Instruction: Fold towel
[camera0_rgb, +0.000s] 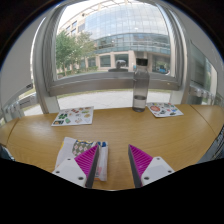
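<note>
A pale towel (72, 150) with a coloured stripe along its edge lies flat on the wooden table (130, 130). It sits just ahead of and partly behind my left finger (86, 162), which hides its near part. My gripper (114, 164) is open, with its magenta pads apart. Only bare table shows between the fingers. The right finger (142, 162) is over bare wood, clear of the towel.
A printed sheet (72, 116) lies at the table's far left and another (165, 110) at the far right. A dark upright object (140, 86) stands by the window ledge. A large window with buildings outside lies beyond the table.
</note>
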